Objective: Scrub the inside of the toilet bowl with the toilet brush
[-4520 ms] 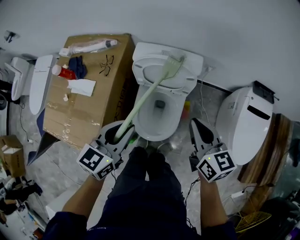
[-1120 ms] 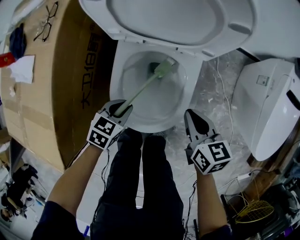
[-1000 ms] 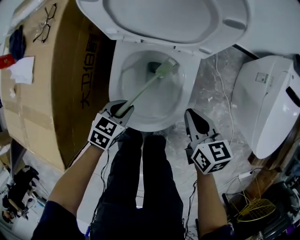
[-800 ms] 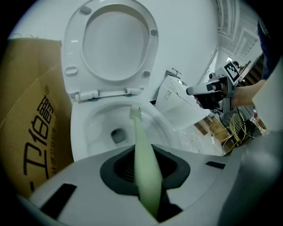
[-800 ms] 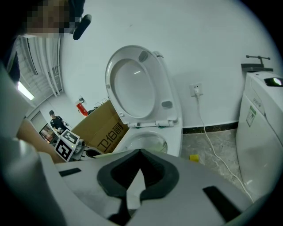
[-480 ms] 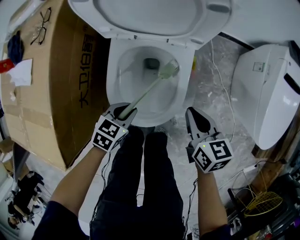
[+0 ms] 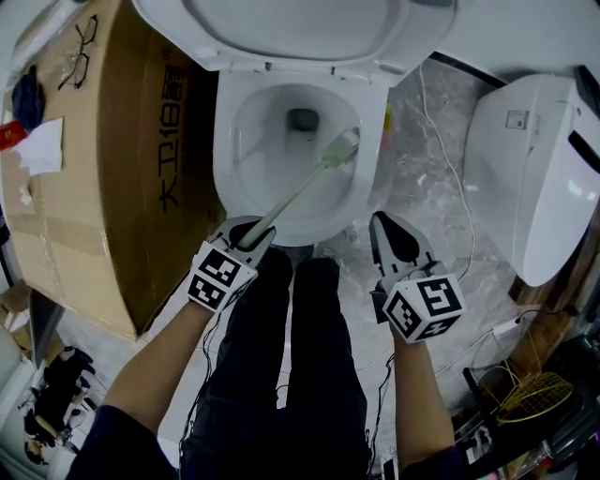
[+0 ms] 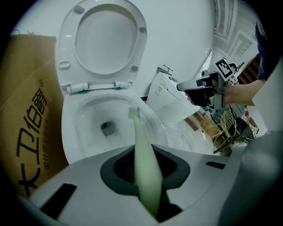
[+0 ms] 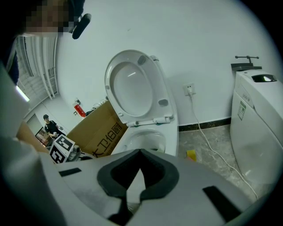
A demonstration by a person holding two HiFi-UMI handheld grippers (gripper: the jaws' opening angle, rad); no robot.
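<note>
Cardboard makes up the biggest thing in the head view: a large brown box (image 7: pixel 112 169) with dark print on its side, standing at 9 o'clock from the toilet. On its top lie a pair of glasses (image 7: pixel 73 42) and some white paper (image 7: pixel 39 147). The white toilet bowl (image 7: pixel 230 187) sits at the middle of the head view with its seat and lid (image 7: pixel 281 23) raised at 12 o'clock. A second white toilet (image 7: pixel 530 159) stands well apart at 3 o'clock, across a grey marbled floor (image 7: pixel 441 216) where a thin white cable (image 7: pixel 448 155) trails.

The left hand-held gripper (image 7: pixel 247 232) is at the bowl's near rim, about 7 o'clock from the drain opening (image 7: pixel 302 119). Its jaws are closed on the pale green handle of the toilet brush (image 7: pixel 298 185), which fills the gap between the dark pads in the left gripper view. The handle slopes from the jaws toward 1 o'clock and down into the bowl. The brush head (image 7: pixel 343 147) lies against the inner wall, at roughly 4 o'clock from the drain opening and just beside it.

The right hand-held gripper (image 7: pixel 386 230) hangs over the floor at 4 o'clock from the bowl, apart from it. Its jaws meet at the tips and nothing is between them.

A small yellow object (image 9: pixel 191 154) lies on the floor beside the bowl's base.
</note>
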